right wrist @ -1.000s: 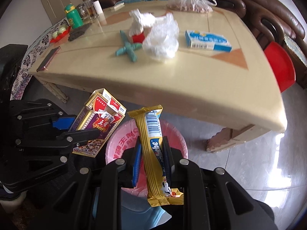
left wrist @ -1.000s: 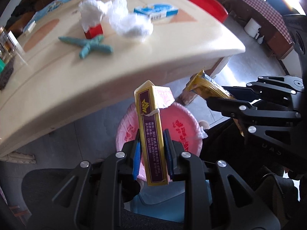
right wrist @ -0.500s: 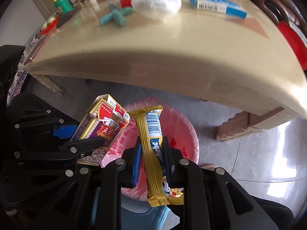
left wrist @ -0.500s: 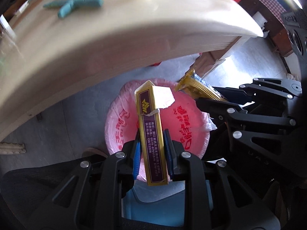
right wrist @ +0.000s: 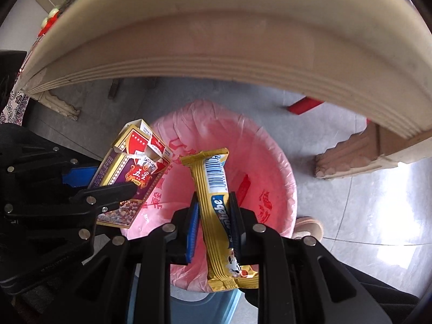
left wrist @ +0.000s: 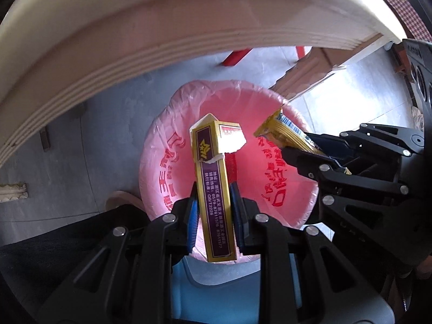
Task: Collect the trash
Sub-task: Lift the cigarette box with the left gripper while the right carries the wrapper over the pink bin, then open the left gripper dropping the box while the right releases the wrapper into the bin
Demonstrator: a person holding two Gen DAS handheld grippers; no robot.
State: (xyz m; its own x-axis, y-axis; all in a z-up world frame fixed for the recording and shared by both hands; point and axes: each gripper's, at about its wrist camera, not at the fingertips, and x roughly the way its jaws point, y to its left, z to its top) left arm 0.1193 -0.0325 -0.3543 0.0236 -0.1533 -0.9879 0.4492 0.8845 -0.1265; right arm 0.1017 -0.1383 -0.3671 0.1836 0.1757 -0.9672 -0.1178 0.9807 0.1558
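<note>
The left gripper (left wrist: 213, 208) clamps a gold-and-purple carton (left wrist: 213, 189) over the pink-lined bin (left wrist: 162, 167) — at three o'clock, the right gripper (left wrist: 290, 155) pinches a yellow wrapper (left wrist: 283, 129).

Gold-and-purple carton (left wrist: 213, 189), gold wrapper (right wrist: 218, 210), pink red-lettered bin liner (left wrist: 167, 167)

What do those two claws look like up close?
Both claws are black plastic frames with cut-out gaps and round silver screws. The left claw has blue pads inside its fingers; the right claw has the same blue pads. No cables or sleeves show.
</note>
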